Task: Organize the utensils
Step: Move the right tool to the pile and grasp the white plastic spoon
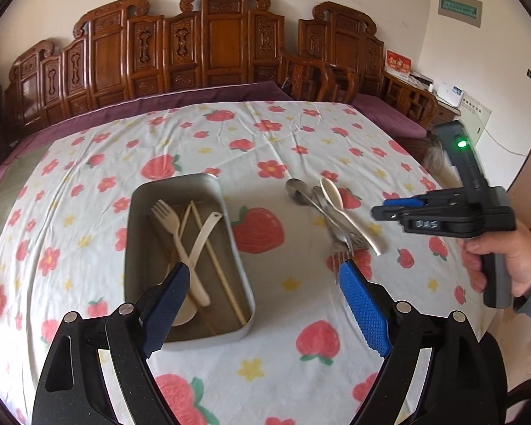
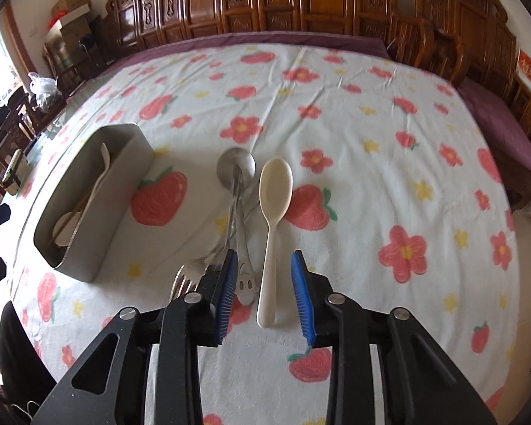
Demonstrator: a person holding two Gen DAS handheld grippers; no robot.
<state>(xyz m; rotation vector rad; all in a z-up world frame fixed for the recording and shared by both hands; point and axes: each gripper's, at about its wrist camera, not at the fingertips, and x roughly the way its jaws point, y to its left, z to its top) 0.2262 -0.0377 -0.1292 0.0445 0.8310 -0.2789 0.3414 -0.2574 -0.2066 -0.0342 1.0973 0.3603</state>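
A grey metal tray point(image 1: 138, 219) lies on the strawberry tablecloth and holds a cream fork point(image 1: 171, 228), a cream knife, chopsticks and a cream spoon. To its right lies a pile of loose utensils: a cream spoon point(image 1: 340, 205), a metal spoon point(image 1: 297, 189) and metal forks. My left gripper point(image 1: 263, 276) is open and empty, above the tray's near end. My right gripper point(image 2: 263, 264) is open, its fingers on either side of the cream spoon's point(image 2: 274, 205) handle. The metal spoon point(image 2: 236, 168) lies just left of it. The tray point(image 2: 118, 163) shows at left.
The right gripper point(image 1: 442, 212) and the hand holding it show at the right of the left wrist view. A carved wooden bench point(image 1: 201, 46) stands behind the table. Wooden chairs point(image 2: 439, 46) stand at the far right corner. The table's left edge point(image 2: 42, 131) is bare glass.
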